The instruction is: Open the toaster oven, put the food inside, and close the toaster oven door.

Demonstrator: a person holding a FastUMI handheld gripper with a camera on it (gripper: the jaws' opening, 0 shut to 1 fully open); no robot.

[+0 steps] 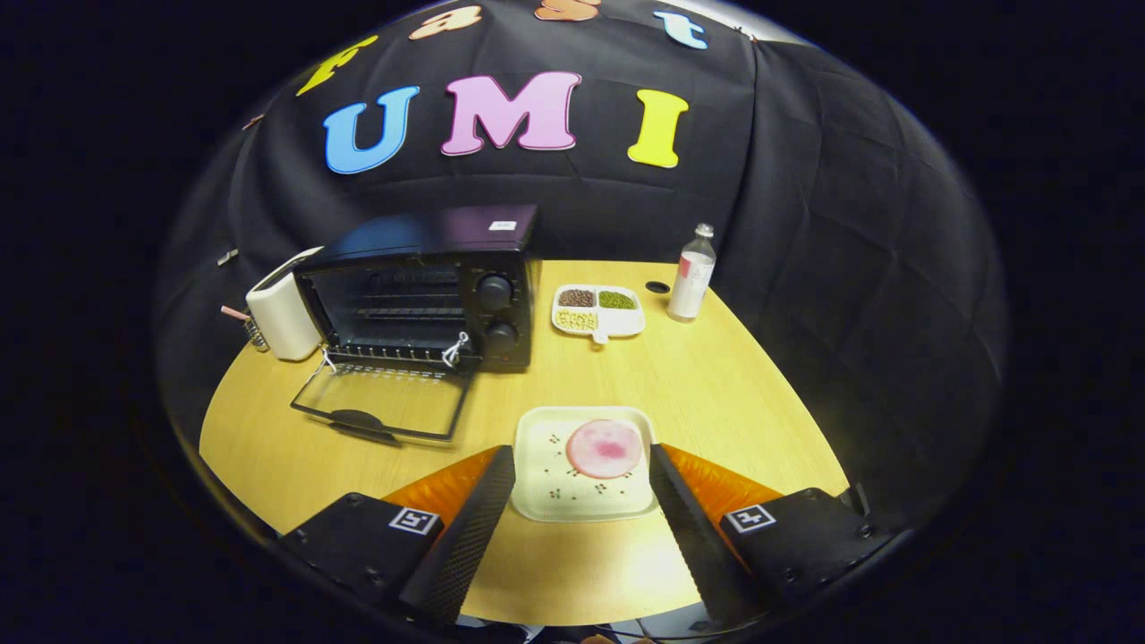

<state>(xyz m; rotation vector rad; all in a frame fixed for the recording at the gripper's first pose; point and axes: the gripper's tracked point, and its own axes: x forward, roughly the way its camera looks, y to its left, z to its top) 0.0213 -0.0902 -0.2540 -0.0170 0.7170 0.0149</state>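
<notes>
A hand-held gripper [583, 463] hangs over a round wooden table [733, 394] with its jaws spread wide, one finger [479, 519] on each flank of a pale square plate [586, 496]. The plate lies flat on the tabletop between the two fingers, its near edge level with their middle and its far edge just past their tips. Whether the fingertips touch the plate's sides cannot be told from this angle; nothing is gripped.

On the plate, toward its far half and between the fingertips, sits the food [605, 448], a round pink slice with a darker blotch at its centre. Small dark specks mark the plate's surface around it.

Beyond the left finger and well ahead of it stands the toaster oven [429, 286], a black box with two round knobs [495, 291] stacked on its right panel. Its glass door [385, 402] is swung fully down and lies flat on the table toward the gripper, handle at the near edge, leaving the wire rack inside in plain sight. A white appliance [282, 313] stands touching or just beside the oven's far-left side.

Straight ahead, beyond the plate, rests a white divided tray [597, 313] holding brown, green and yellowish grains in separate compartments. Just right of the tray stands an upright clear bottle [692, 273] near the table's far rim.
</notes>
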